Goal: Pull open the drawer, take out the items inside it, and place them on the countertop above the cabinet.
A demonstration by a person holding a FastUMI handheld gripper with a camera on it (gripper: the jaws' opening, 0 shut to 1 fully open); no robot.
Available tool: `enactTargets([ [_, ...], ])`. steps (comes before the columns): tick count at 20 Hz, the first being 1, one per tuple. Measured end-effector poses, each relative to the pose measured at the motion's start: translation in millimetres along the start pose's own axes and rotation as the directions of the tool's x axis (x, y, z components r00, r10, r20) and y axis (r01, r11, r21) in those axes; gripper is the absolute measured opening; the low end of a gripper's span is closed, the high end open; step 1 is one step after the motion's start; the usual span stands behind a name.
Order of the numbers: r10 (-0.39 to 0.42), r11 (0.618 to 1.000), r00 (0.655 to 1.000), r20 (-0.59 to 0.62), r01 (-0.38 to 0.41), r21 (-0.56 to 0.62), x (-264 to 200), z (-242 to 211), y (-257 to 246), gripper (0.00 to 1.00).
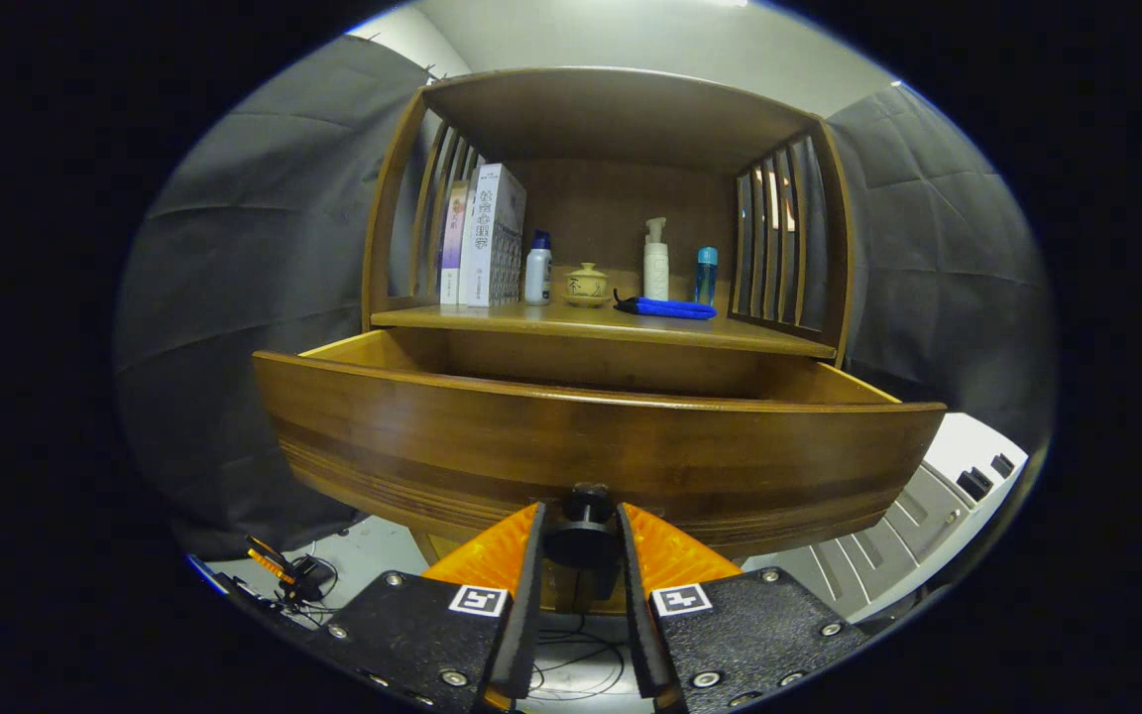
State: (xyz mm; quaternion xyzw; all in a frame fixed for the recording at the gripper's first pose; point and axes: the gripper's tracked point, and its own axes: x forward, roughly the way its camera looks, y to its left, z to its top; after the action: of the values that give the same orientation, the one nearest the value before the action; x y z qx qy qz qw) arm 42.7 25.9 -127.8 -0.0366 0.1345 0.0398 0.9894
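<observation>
My tongs (582,540) clamp the knob (586,531) of the drawer (591,451), pulled open; its contents hidden, nothing lifted to the bench (531,319) yet.

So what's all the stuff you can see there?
Cabinet: one, brown wood, against the booth wall.
Drawer: one, brown, pulled open below the shelf; its inside is hidden.
Knob: one, black, on the drawer front, between the fingers.
Books: two, white and purple, upright at the shelf's left.
Bottles: three, one white with a blue cap beside the books, one white pump, one blue, at the right.
Jar: one, tan, mid-shelf.
Cloth: one, blue, before the pump bottle.
Tongs: one pair, closed on the knob.
</observation>
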Motion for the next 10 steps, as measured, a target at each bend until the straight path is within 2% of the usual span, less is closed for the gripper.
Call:
enactTargets([
  [9,-0.011,0.999,1.0,0.001,0.011,0.037,-1.3,0.5,-0.2,0.43],
  [10,-0.012,0.999,1.0,0.008,0.011,0.039,-3.8,3.5,-1.0,0.46],
])
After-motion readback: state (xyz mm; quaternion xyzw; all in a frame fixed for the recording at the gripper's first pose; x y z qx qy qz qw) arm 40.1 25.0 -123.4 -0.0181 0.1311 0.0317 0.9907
